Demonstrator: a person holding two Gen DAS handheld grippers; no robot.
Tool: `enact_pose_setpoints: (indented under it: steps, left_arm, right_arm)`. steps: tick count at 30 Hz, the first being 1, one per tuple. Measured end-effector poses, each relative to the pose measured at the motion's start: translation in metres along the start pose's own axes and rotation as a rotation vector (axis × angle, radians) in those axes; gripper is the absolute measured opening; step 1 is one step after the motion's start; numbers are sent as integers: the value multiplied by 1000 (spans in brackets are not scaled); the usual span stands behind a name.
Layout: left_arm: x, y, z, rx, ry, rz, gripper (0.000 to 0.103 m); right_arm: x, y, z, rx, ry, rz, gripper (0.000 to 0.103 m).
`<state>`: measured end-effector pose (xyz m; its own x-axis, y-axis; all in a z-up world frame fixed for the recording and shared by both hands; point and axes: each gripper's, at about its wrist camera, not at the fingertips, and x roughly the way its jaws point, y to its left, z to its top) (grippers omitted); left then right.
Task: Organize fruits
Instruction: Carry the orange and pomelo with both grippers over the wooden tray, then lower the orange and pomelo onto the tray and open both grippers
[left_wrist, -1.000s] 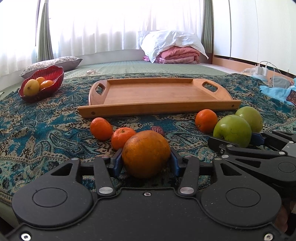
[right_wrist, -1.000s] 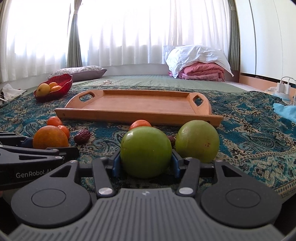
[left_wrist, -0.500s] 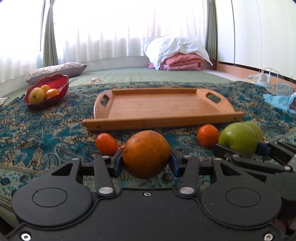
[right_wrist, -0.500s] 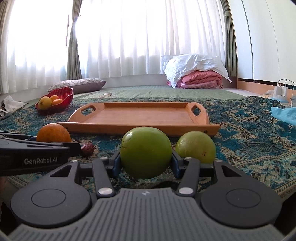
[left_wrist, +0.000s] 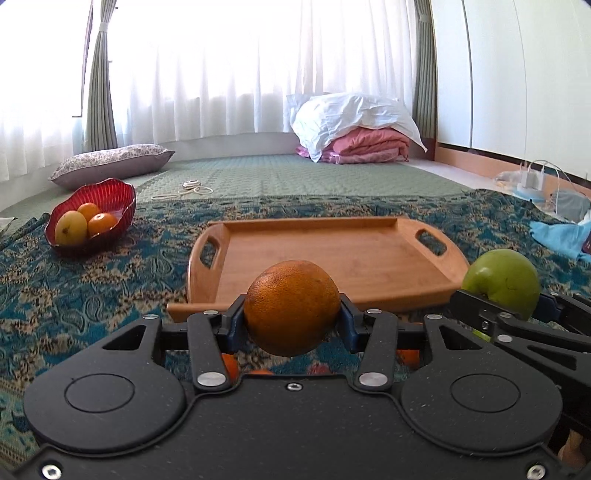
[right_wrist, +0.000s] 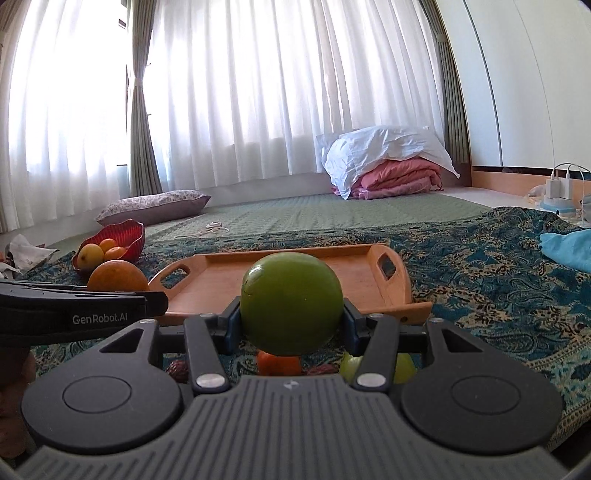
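The big orange is pinched in the left hand-held gripper, just before the wooden tray. The green apple is pinched in the right hand-held gripper, also before the tray. The left one's side reads "GenRobot.AI".

Teal patterned blanket, wooden tray, red bowl, loose fruit beneath, perhaps tangerines

The wooden tray lies on the patterned blanket, with the fruit bowl to its left. Behind them a pillow rests left and folded bedding right.
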<state>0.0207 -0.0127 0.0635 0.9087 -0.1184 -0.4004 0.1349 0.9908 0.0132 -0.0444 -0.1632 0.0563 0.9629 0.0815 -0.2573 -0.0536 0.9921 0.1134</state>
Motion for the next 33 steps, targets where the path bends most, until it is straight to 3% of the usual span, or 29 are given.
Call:
enact_pose_setpoints:
  steps: [16, 24, 33]
  left_arm:
    - [72, 28, 70, -88, 45, -1, 46]
    - [125, 40, 90, -133, 114, -33, 46]
    - [183, 43, 82, -99, 223, -15, 46]
  right_arm:
    - [78, -34, 72, 33, 54, -9, 55]
    - [129, -56, 88, 74, 157, 0, 55]
    - [182, -64, 82, 47, 301, -18, 55]
